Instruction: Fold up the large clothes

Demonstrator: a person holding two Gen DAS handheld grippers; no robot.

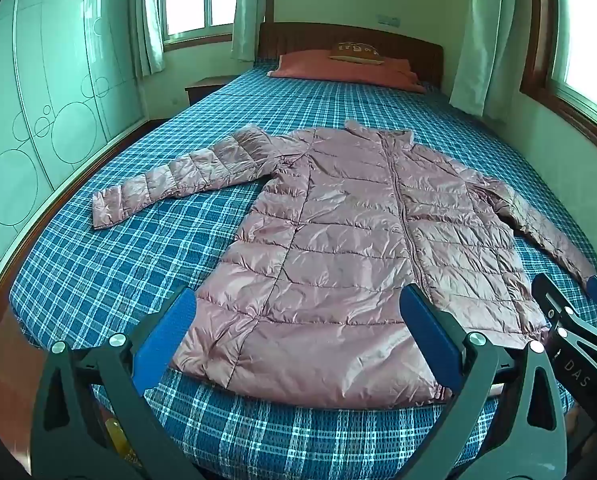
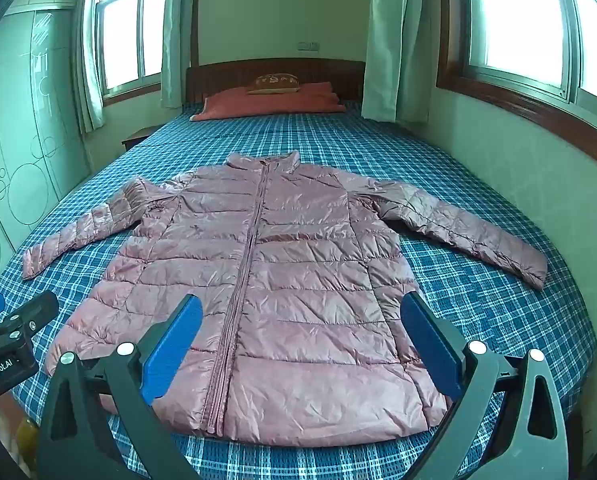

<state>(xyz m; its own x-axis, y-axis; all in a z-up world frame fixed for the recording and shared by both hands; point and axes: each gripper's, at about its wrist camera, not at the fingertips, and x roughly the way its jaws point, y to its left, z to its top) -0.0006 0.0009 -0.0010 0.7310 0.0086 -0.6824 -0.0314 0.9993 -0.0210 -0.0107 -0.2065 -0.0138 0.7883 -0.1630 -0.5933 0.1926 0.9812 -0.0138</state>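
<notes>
Across the middle of the bed [image 2: 478, 312], a pink quilted jacket [image 2: 282, 280] lies flat, front side up and zipped, with its collar toward the red pillow [image 2: 270, 102] at the headboard and its hem toward the foot of the bed. Left of the jacket's body, one sleeve [image 1: 170, 178] stretches out over the blue checked sheet, apart from the hem. Near the hem's left half, the left gripper [image 1: 298, 334] hangs above the cloth with its blue pads spread wide, holding nothing. Near the hem's right half, the right gripper [image 2: 302, 340] hangs likewise, pads spread wide and holding nothing. Right of the jacket's body, the other sleeve [image 2: 470, 228] slants outward and down toward the foot of the bed.
</notes>
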